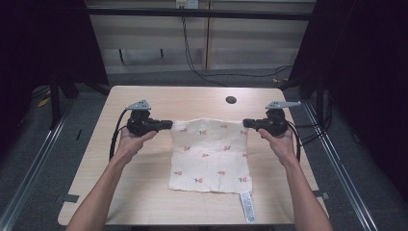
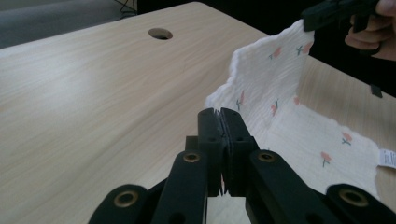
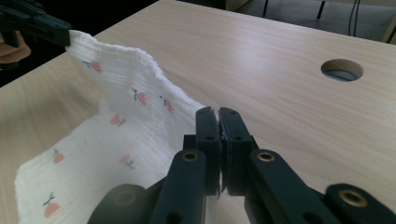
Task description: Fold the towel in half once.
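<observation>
A cream cloth printed with small red flowers lies on the wooden table, its far edge lifted off the surface. My left gripper is shut on the cloth's far left corner, the jaws pressed together on the fabric in the left gripper view. My right gripper is shut on the far right corner, its jaws closed on the cloth in the right gripper view. The raised edge sags between the two grippers. A white care label sticks out at the near right corner.
A round cable hole sits in the table behind the cloth. Black cables trail from both grippers and across the floor beyond the table. Metal rails run along both sides of the table.
</observation>
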Tool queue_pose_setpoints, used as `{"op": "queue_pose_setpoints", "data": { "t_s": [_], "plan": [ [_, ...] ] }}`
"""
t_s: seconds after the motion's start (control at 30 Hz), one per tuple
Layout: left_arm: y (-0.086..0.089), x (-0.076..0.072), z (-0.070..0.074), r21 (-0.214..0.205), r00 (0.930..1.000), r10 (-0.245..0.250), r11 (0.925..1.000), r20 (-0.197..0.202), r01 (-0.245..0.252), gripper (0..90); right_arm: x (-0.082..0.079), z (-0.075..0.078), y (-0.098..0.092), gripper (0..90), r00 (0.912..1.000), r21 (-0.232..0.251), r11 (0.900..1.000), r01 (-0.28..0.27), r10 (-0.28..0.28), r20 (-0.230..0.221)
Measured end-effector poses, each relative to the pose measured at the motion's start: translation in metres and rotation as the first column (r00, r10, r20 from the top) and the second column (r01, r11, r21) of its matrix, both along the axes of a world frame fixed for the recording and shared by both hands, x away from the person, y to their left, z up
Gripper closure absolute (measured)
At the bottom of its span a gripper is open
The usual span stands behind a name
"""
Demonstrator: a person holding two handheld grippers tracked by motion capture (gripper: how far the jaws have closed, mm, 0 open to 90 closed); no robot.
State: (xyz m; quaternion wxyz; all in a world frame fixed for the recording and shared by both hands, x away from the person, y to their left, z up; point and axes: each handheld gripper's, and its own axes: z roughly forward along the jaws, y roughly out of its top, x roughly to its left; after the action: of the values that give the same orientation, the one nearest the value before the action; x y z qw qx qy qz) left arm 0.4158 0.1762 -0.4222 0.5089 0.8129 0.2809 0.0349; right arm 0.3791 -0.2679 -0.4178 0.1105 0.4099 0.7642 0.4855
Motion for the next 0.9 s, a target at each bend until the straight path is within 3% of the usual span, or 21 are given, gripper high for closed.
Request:
{"op": "queue_pose_setpoints", "data": {
  "t_s": [0.27,0.43,0.6,0.9],
  "plan": [
    [0.012,-0.019,0.008,-0.027,0.9994,-0.017,0.9995,0.03,0.017,88.1,-0.026,0.001,-0.003,87.4,0.9994,0.014,0.9996,-0.026,0.026,0.021],
    [0.013,-0.034,0.009,-0.025,0.9984,-0.037,0.999,0.043,0.038,88.1,-0.04,-0.002,-0.005,87.4,0.9986,0.038,0.9985,-0.038,0.037,0.038],
    [0.01,-0.048,0.012,-0.004,0.9965,-0.064,0.998,0.055,0.064,88.1,-0.053,-0.003,-0.008,87.4,0.9981,0.026,0.9988,-0.043,0.041,0.046],
    [0.006,-0.063,0.004,0.001,0.9953,-0.088,0.9961,0.039,0.088,88.1,-0.077,-0.003,-0.009,87.4,0.9979,0.019,0.9985,-0.051,0.05,0.041]
  ]
}}
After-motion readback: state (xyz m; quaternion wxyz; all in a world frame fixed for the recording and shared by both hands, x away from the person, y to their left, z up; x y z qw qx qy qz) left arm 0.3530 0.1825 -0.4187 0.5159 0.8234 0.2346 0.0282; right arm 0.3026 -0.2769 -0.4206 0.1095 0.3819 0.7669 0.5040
